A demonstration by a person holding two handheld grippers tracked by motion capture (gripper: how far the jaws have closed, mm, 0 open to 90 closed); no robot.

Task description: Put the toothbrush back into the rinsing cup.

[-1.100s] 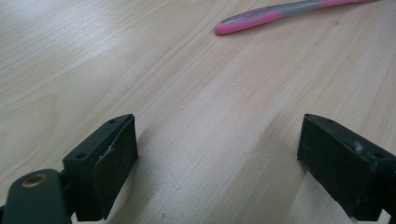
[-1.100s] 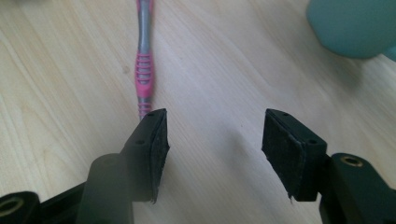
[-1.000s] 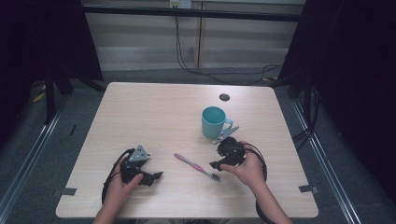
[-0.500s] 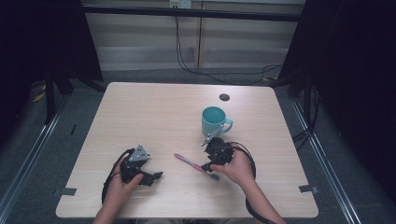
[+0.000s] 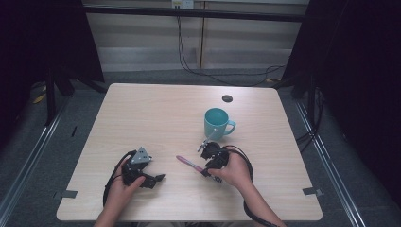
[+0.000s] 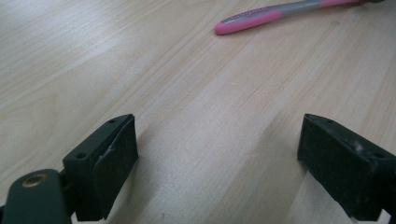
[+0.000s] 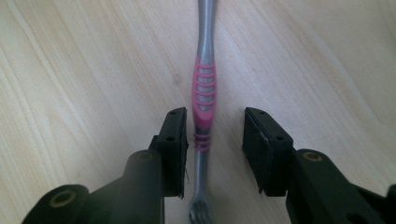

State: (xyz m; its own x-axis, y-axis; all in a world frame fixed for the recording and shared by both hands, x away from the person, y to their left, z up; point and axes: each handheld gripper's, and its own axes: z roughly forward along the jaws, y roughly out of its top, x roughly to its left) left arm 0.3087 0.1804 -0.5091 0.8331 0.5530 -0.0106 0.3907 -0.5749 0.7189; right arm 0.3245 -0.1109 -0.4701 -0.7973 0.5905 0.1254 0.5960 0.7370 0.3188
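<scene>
A pink and grey toothbrush lies flat on the wooden table, bristle end toward the person. My right gripper is low over that end. In the right gripper view the toothbrush runs between my right gripper's jaws, which have just been closing. One jaw is close beside the handle; a gap remains at the other. My left gripper rests at the front left, and its jaws stand wide apart over bare wood, with the toothbrush farther off. A teal mug stands upright behind my right gripper.
A small dark round disc sits on the table behind the mug. Cables loop from both grippers toward the front edge. Dark tape marks sit near the front corners. Bare wood stretches across the left and far parts.
My right hand has moved left from beside the mug and settled over the toothbrush's near end. The left hand, the mug and the toothbrush have kept their places.
</scene>
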